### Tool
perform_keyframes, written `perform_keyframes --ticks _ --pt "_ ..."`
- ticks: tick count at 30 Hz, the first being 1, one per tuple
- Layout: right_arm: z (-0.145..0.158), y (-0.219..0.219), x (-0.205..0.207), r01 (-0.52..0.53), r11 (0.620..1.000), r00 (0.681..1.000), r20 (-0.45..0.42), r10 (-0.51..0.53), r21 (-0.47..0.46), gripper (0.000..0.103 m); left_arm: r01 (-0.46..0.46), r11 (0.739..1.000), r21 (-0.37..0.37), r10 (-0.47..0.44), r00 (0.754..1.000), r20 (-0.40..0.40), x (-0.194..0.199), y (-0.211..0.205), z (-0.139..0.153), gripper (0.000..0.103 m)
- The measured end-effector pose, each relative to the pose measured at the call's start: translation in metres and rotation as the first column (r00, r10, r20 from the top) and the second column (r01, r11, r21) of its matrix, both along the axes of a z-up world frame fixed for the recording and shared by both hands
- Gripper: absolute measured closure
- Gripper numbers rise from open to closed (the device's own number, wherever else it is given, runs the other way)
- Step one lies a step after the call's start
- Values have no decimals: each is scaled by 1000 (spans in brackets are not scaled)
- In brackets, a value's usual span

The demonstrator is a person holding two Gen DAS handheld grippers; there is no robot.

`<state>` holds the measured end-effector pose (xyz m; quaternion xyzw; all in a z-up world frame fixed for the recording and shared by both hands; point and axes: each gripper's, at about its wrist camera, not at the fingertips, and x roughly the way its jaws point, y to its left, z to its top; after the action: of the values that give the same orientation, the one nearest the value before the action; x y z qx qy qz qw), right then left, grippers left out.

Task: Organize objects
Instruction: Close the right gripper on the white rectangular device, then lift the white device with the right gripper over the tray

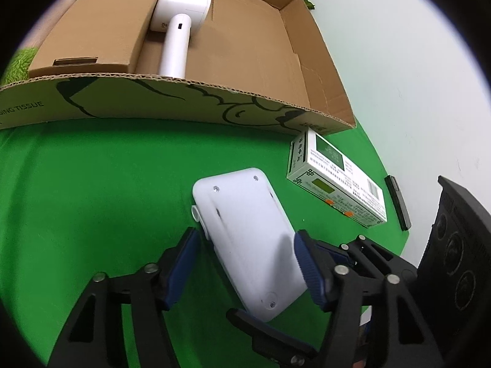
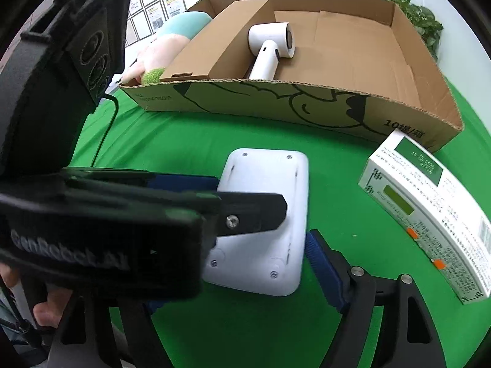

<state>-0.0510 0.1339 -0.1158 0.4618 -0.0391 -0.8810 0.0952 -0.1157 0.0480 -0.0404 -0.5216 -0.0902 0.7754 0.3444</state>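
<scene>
A flat white plastic device point(image 1: 248, 233) lies underside up on the green cloth, also in the right wrist view point(image 2: 264, 214). My left gripper point(image 1: 245, 263) is open with its blue pads on either side of the device; the right pad touches its edge and the left pad stands a little off. My right gripper point(image 2: 260, 257) is open just behind the device; only its right blue finger point(image 2: 325, 273) shows, the left one is hidden by the left gripper's body point(image 2: 107, 214). A white hair dryer point(image 1: 178, 27) lies in the cardboard box point(image 1: 276, 61).
A white and green carton point(image 1: 334, 181) lies right of the device, near the box corner, also in the right view point(image 2: 429, 208). A thin dark bar point(image 1: 399, 202) lies beyond it. A plush toy point(image 2: 165, 46) and a plant point(image 2: 420, 15) sit behind the box.
</scene>
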Motion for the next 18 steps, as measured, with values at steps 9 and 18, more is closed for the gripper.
perform_keyframes --ticks 9,18 --pt "2 0 0 21 1000 1000 3 -21 4 35 -33 999 -9 33 999 25 -1 -4 -3 60" --pt "1 -4 9 44 998 999 2 -43 -33 36 -19 999 -39 20 1000 6 8 -5 2 62"
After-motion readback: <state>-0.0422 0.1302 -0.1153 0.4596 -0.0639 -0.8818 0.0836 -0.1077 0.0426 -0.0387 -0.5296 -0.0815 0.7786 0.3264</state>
